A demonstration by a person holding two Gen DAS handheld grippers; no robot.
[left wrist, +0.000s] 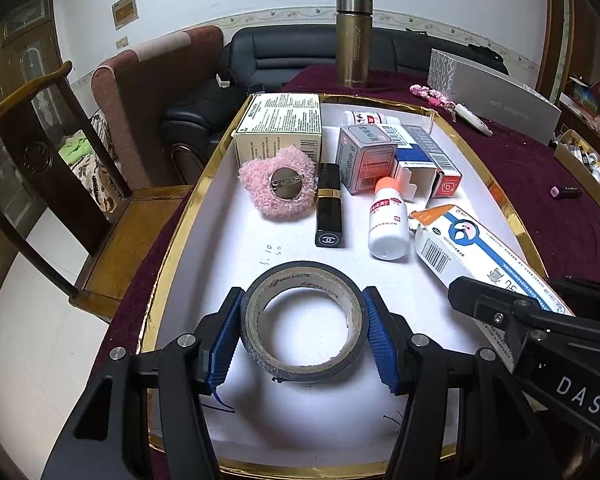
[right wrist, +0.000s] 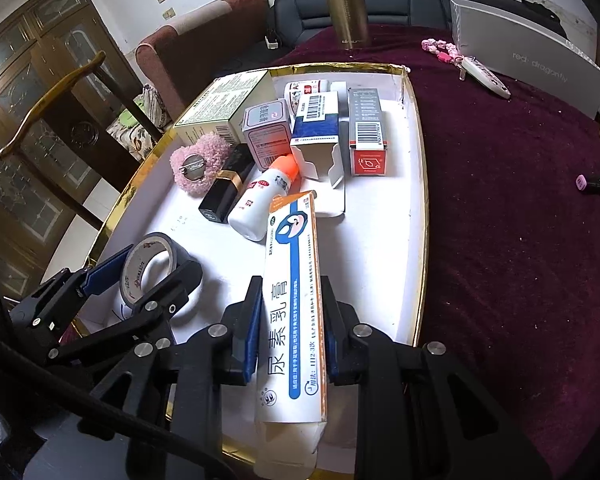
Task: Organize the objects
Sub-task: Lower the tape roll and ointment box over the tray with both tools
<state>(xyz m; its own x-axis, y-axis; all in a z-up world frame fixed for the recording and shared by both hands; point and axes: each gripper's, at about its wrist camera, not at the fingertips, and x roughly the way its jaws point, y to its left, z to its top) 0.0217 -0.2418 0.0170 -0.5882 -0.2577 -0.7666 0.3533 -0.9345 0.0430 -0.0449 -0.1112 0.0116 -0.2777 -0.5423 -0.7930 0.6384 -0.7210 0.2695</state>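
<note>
Left wrist view: my left gripper (left wrist: 302,334) has both blue pads against the sides of the tape roll (left wrist: 302,320), pinching it where it lies flat on the white floor of the gold-rimmed tray (left wrist: 512,216). Beyond sit a lipstick (left wrist: 329,205) and a white bottle (left wrist: 388,220).

Right wrist view: my right gripper (right wrist: 290,332) clamps the long ointment box (right wrist: 294,300), angled over the tray's near edge.

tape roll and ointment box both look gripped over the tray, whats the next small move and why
Probably open the left claw: its pads flank the tape roll, which seems to rest flat on the tray. The right claw grips the ointment box, still tilted, so that goes after.
</note>
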